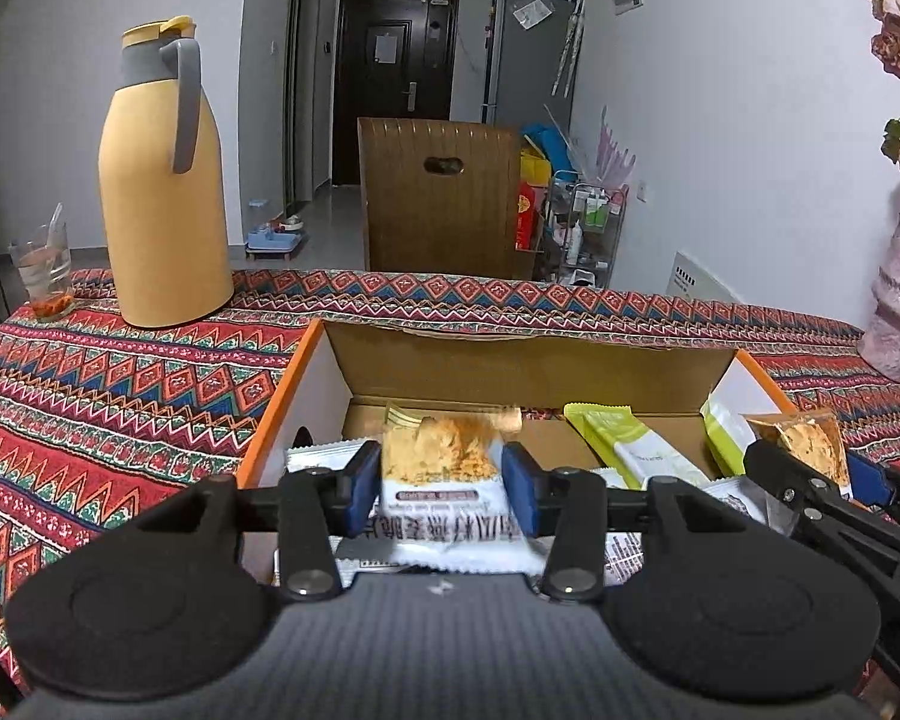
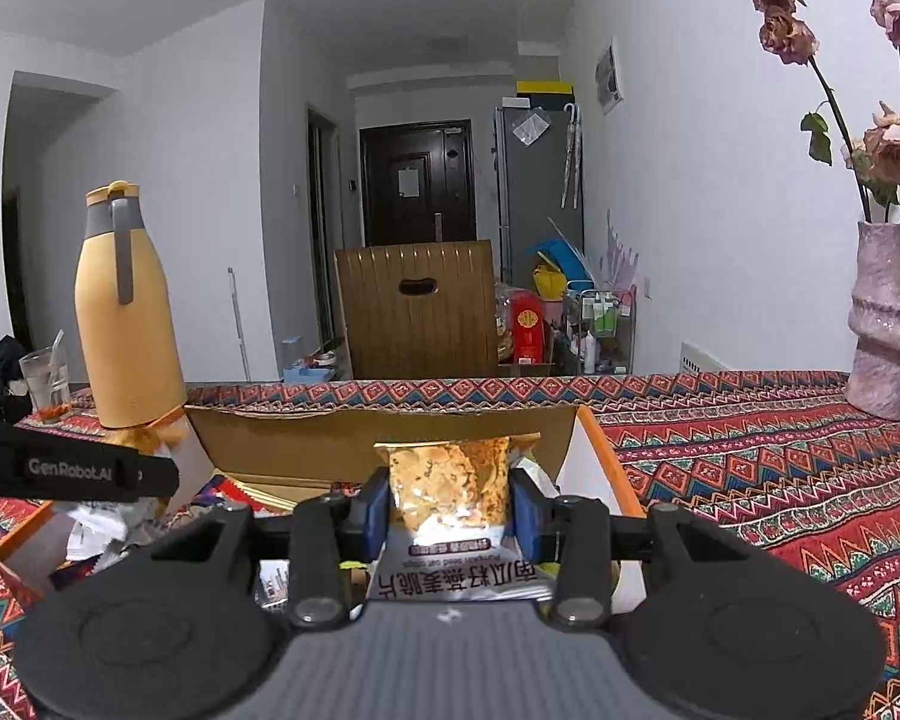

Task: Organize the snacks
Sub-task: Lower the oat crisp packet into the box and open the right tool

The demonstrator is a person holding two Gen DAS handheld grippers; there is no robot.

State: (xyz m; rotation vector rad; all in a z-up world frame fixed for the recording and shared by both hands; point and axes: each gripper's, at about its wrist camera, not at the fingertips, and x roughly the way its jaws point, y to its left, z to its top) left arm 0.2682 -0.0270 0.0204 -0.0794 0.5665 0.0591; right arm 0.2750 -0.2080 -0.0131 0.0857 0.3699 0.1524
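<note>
An orange-rimmed cardboard box (image 1: 282, 408) stands open on the patterned tablecloth. My left gripper (image 1: 443, 480) hovers over its near left part, blue pads against both sides of a white snack packet (image 1: 444, 462) of golden crisps; the packet's lower part is blurred. My right gripper (image 2: 450, 510) is shut on a matching crisp packet (image 2: 450, 480) over the box's right end (image 2: 606, 462). In the left wrist view the right gripper (image 1: 810, 468) shows at the right edge. Green packets (image 1: 630, 444) and white ones lie inside the box.
A tall yellow thermos jug (image 1: 162, 192) and a glass (image 1: 45, 276) stand at the far left of the table. A pink vase (image 2: 888, 324) with dried roses stands far right. A wooden chair (image 1: 438, 198) is behind the table.
</note>
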